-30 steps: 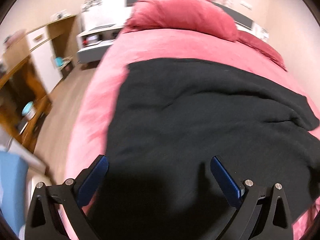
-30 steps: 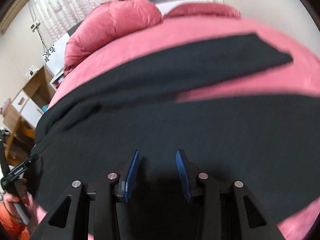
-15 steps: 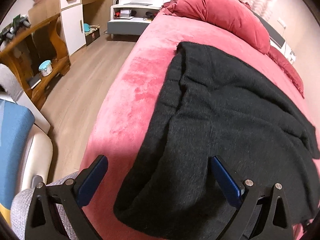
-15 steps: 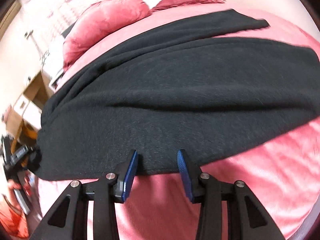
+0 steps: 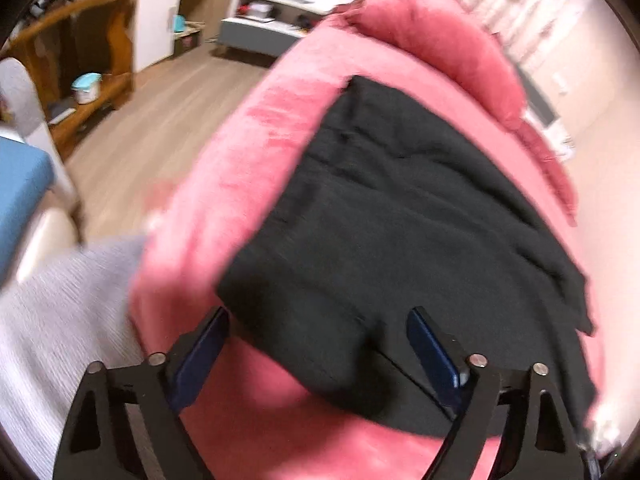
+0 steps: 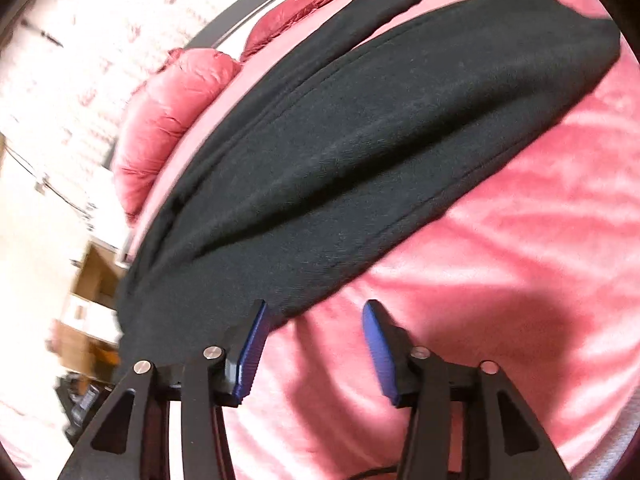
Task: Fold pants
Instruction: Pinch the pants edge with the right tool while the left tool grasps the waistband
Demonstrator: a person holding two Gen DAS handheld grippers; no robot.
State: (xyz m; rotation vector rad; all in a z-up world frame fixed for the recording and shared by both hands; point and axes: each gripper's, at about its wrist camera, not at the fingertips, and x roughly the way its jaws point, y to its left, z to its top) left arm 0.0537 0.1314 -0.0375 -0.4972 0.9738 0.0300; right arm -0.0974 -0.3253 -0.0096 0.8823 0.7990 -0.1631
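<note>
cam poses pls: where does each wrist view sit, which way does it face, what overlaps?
Left wrist: on the left hand-held gripper, angled down at the black pants near the bed's edge; its open fingers and a grey-clad leg show.
Right wrist: on the right hand-held gripper, angled down along the pants' edge; open fingers show.
Shared: pants, bed, pillow.

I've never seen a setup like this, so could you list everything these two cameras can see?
pants: one, black, spread on the bed
bedspread: one, pink, covering the bed
pillows: two, red, at the head of the bed
curtain: one, white patterned, behind the bed
floor: wood, left of the bed
shelf: one, brown wood, holding a teal tub
left claw: black with blue pads, open, over the pants' corner
right claw: black with blue pads, open, at the pants' edge
</note>
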